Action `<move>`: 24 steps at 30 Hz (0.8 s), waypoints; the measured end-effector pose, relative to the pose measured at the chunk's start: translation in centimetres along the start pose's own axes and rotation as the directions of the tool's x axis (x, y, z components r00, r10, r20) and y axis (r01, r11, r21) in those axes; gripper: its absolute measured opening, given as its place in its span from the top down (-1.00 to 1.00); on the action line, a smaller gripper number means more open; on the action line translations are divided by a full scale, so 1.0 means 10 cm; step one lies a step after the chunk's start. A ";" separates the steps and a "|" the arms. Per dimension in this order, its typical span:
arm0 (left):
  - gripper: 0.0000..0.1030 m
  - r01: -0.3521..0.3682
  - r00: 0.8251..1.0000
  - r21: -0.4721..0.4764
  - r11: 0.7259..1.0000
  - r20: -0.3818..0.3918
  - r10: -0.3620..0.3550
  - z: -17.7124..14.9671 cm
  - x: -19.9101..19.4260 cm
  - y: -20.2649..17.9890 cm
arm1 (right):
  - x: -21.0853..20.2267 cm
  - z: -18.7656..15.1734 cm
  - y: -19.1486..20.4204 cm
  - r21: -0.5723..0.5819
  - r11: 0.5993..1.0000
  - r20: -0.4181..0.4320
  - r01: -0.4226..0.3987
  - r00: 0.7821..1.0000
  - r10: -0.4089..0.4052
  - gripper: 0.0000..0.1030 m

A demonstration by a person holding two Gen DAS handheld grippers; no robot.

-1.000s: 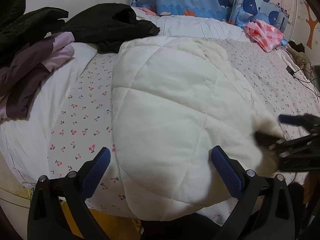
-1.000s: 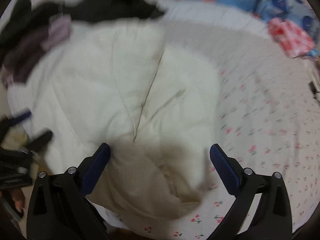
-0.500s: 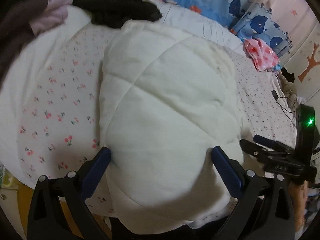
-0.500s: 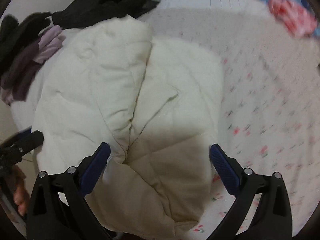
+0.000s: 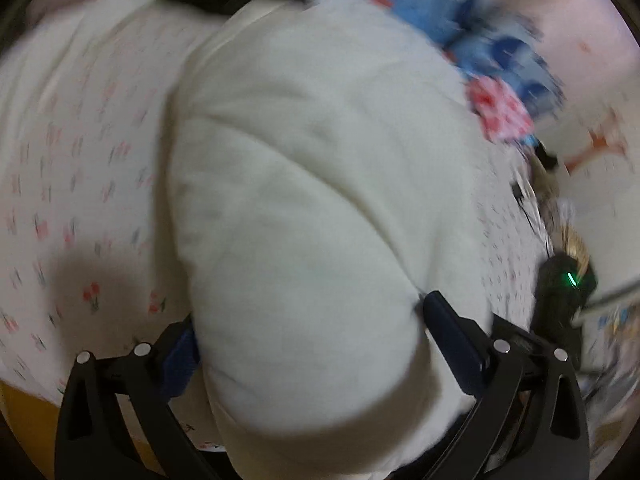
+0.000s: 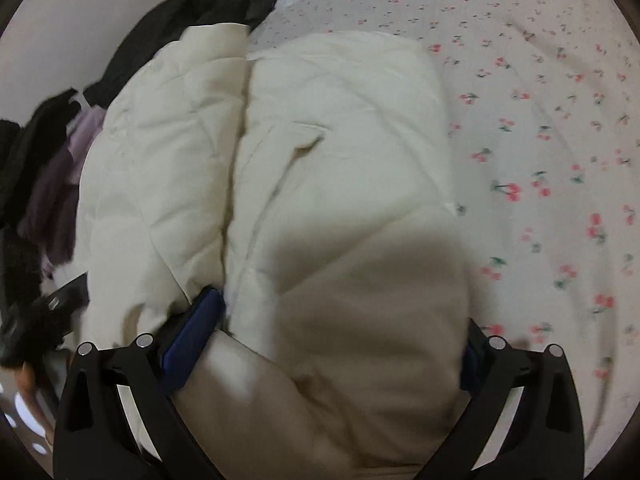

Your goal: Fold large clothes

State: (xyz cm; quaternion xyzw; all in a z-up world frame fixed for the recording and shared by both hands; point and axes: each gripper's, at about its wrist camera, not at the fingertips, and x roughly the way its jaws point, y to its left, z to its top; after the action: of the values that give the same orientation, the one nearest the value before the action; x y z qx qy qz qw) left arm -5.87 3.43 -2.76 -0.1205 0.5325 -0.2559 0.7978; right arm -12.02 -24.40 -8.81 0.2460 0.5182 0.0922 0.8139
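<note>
A bulky cream quilted coat [image 5: 304,184] lies folded on the cherry-print bed sheet [image 5: 60,200]. In the left wrist view my left gripper [image 5: 316,344] is open wide, and the coat's near end bulges between its blue pads [image 5: 182,356]. My right gripper [image 5: 560,300] shows at the right edge there, with a green light on it. In the right wrist view the coat [image 6: 340,140] shows a fold line down its middle. My right gripper [image 6: 332,344] is open around the shadowed near end, both pads touching fabric. My left gripper [image 6: 44,316] is at the far left.
A black garment [image 6: 192,20] and a purple one [image 6: 60,176] are piled at the coat's far left. Blue whale-print bedding [image 5: 460,32] and a pink cloth [image 5: 500,112] lie at the head of the bed. The bed's edge [image 5: 24,412] is close to me.
Both grippers have pushed forward onto the coat's near end, so it now fills the gap between each pair of fingers. The left view has swung right and is blurred.
</note>
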 end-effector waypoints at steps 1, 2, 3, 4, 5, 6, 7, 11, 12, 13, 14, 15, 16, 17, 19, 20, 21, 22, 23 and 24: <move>-0.77 -0.028 0.999 0.084 0.996 0.047 0.024 -0.01 -0.17 -0.22 | -0.02 0.01 0.03 0.005 1.000 0.016 -0.018 1.000 0.017 -0.88; -0.76 -0.046 0.997 0.115 0.992 0.073 0.037 0.00 -0.26 -0.31 | -0.04 0.01 0.06 0.002 0.999 0.028 -0.040 0.999 0.040 -0.88; -0.76 -0.067 0.993 0.145 0.987 0.106 0.052 0.01 -0.37 -0.41 | -0.05 0.00 0.09 -0.005 0.997 0.032 -0.072 0.997 0.072 -0.88; -0.76 -0.101 0.987 0.173 0.980 0.144 0.076 0.01 -0.49 -0.50 | -0.05 -0.02 0.14 -0.024 0.993 0.029 -0.112 0.993 0.113 -0.88; -0.76 -0.140 0.982 0.193 0.971 0.156 0.110 0.00 -0.59 -0.55 | -0.05 -0.06 0.17 -0.047 0.990 0.021 -0.130 0.991 0.131 -0.88; -0.76 -0.153 0.979 0.204 0.967 0.167 0.119 -0.02 -0.63 -0.55 | -0.01 -0.11 0.23 -0.080 0.987 -0.003 -0.138 0.990 0.138 -0.88; -0.76 -0.186 0.975 0.220 0.958 0.162 0.152 -0.09 -0.64 -0.54 | 0.03 -0.15 0.26 -0.104 0.987 -0.027 -0.119 0.993 0.117 -0.88; -0.84 -0.266 0.961 0.198 0.943 -0.019 0.275 -0.27 -0.19 -0.13 | -0.10 -0.20 0.32 -0.177 0.984 0.010 0.010 1.000 -0.008 -0.88; -0.84 -0.247 0.967 0.157 0.956 -0.031 0.255 -0.29 -0.21 -0.03 | -0.19 -0.20 0.36 -0.186 0.982 0.049 0.029 0.999 -0.020 -0.88; -0.83 -0.188 0.980 0.096 0.977 -0.042 0.193 -0.28 -0.28 0.10 | -0.34 -0.19 0.46 -0.217 0.974 0.117 0.070 0.992 -0.045 -0.88; -0.83 -0.160 0.986 0.071 0.985 -0.036 0.162 -0.28 -0.36 0.15 | -0.46 -0.16 0.59 -0.255 0.960 0.177 0.114 0.982 -0.070 -0.88; -0.83 -0.140 0.990 0.050 0.989 -0.007 0.141 -0.24 -0.48 0.17 | -0.53 -0.12 0.69 -0.279 0.950 0.209 0.143 0.974 -0.085 -0.88; -0.83 -0.138 0.990 0.042 0.989 0.012 0.138 -0.22 -0.54 0.16 | -0.58 -0.07 0.82 -0.310 0.933 0.244 0.185 0.964 -0.110 -0.88; -0.83 -0.146 0.989 0.038 0.989 0.035 0.144 -0.17 -0.59 0.15 | -0.58 -0.01 0.95 -0.338 0.917 0.266 0.211 0.956 -0.123 -0.88; -0.83 -0.194 0.975 0.042 0.980 0.121 0.187 -0.09 -0.67 0.10 | -0.49 0.02 1.17 -0.389 0.879 0.292 0.275 0.942 -0.166 -0.88; -0.83 -0.225 0.964 0.036 0.974 0.153 0.218 -0.04 -0.72 0.14 | -0.37 0.03 1.23 -0.416 0.854 0.290 0.313 0.935 -0.202 -0.88; -0.83 -0.230 0.960 0.017 0.973 0.165 0.225 0.02 -0.73 0.16 | -0.17 0.03 1.24 -0.446 0.822 0.275 0.353 0.928 -0.250 -0.88; -0.83 -0.205 0.964 -0.022 0.978 0.165 0.206 0.08 -0.72 0.21 | 0.04 0.00 1.19 -0.473 0.796 0.248 0.379 0.924 -0.292 -0.88; -0.85 -0.198 0.967 -0.049 0.979 0.154 0.203 0.14 -0.66 0.28 | 0.17 -0.03 1.14 -0.479 0.790 0.229 0.383 0.923 -0.309 -0.88; -0.85 -0.213 0.968 -0.048 0.976 0.127 0.218 0.20 -0.55 0.33 | 0.25 -0.05 1.12 -0.477 0.794 0.214 0.377 0.926 -0.311 -0.88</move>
State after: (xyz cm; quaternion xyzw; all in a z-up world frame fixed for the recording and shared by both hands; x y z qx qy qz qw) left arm -4.78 8.97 0.84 -0.0919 0.4931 -0.1502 0.8520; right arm -10.16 -13.57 -5.39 -0.0714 0.4593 0.0606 0.8833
